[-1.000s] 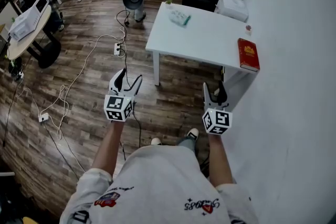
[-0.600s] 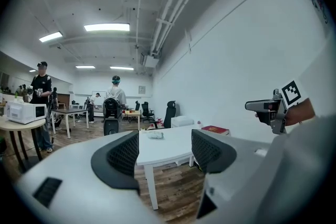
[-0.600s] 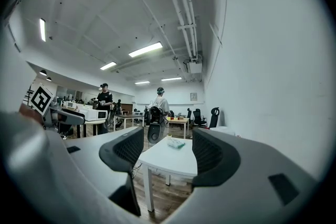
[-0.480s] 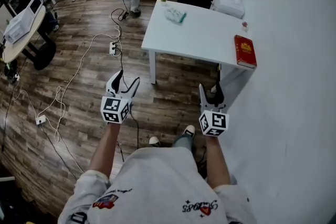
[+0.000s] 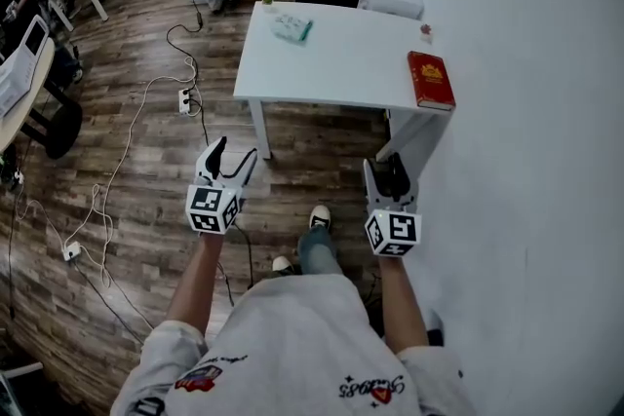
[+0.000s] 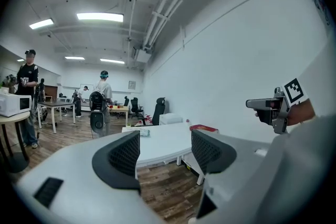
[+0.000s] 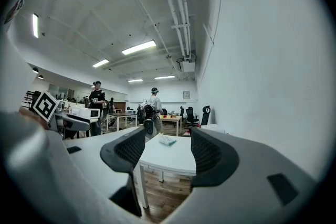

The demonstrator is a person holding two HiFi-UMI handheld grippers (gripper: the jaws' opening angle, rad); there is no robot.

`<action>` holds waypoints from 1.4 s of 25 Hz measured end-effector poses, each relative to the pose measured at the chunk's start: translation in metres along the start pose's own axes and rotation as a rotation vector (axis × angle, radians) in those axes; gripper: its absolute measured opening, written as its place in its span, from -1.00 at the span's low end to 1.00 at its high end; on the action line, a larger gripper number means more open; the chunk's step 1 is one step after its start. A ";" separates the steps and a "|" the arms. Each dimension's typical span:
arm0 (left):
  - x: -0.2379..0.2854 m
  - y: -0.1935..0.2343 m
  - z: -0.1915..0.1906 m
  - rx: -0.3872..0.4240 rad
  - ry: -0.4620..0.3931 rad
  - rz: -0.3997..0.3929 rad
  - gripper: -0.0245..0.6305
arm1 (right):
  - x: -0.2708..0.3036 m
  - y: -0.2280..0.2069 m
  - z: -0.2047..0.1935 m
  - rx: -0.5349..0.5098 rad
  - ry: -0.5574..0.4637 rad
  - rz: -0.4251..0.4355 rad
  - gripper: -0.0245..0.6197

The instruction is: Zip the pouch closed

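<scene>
**Two empty grippers, pouch well out of reach**

Both grippers are held out level in front of the person, over the wooden floor, short of the white table. The left gripper has its jaws apart with nothing between them, only table and floor showing through the gap. The right gripper also stands wide with nothing between the pads; its jaws have just been closing a little. No zipping has begun, judged by how far off both grippers are.

Risks from here:
- The pouch lies loose on smooth tabletop near the far left corner. A one-gripper tug on the zipper would likely drag it or push it off the edge, so one gripper probably has to pin it.
- The zipper pull looks likely to be small against these broad pads, so a missed or slipping pinch is a fair bet.
- Cables and a power strip trail on the floor to the person's left. They are a trip hazard if the approach drifts that way.
- A red book sits at the table's right edge, well apart from the pouch and unlikely to interfere.

Pouch look: small, flat, pale with a teal strip on one side. It is too small in every view to tell whether the zipper is open or where the pull sits.
</scene>
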State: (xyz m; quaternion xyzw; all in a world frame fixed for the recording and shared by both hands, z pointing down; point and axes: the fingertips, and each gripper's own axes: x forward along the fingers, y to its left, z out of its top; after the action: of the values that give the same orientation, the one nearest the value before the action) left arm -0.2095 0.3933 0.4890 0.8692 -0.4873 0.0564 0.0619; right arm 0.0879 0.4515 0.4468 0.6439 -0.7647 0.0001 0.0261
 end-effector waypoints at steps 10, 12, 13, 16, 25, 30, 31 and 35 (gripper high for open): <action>0.082 -0.003 -0.007 0.036 0.068 -0.059 -0.03 | 0.056 -0.046 -0.022 0.032 0.013 -0.045 -0.12; 0.108 0.003 -0.001 0.040 0.071 -0.059 -0.03 | 0.077 -0.059 -0.025 0.048 0.014 -0.049 -0.12; 0.121 0.005 0.003 0.045 0.071 -0.061 -0.03 | 0.089 -0.066 -0.025 0.055 0.014 -0.050 -0.12; 0.159 0.012 0.014 0.057 0.073 -0.070 -0.03 | 0.124 -0.086 -0.022 0.065 0.006 -0.058 -0.12; 0.241 0.035 0.038 0.051 0.078 -0.041 -0.03 | 0.217 -0.125 -0.016 0.084 0.001 -0.019 -0.13; 0.269 0.050 0.043 0.032 0.088 -0.001 -0.03 | 0.265 -0.143 -0.017 0.094 0.001 0.004 -0.12; 0.273 0.052 0.044 0.032 0.092 0.007 -0.03 | 0.273 -0.146 -0.016 0.097 0.001 0.010 -0.12; 0.288 0.056 0.041 0.019 0.102 0.040 -0.03 | 0.302 -0.155 -0.020 0.118 0.007 0.042 -0.12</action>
State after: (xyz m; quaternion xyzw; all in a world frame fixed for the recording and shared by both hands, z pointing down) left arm -0.1063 0.1158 0.4967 0.8559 -0.5001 0.1066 0.0773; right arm 0.1906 0.1282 0.4739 0.6281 -0.7766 0.0478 -0.0093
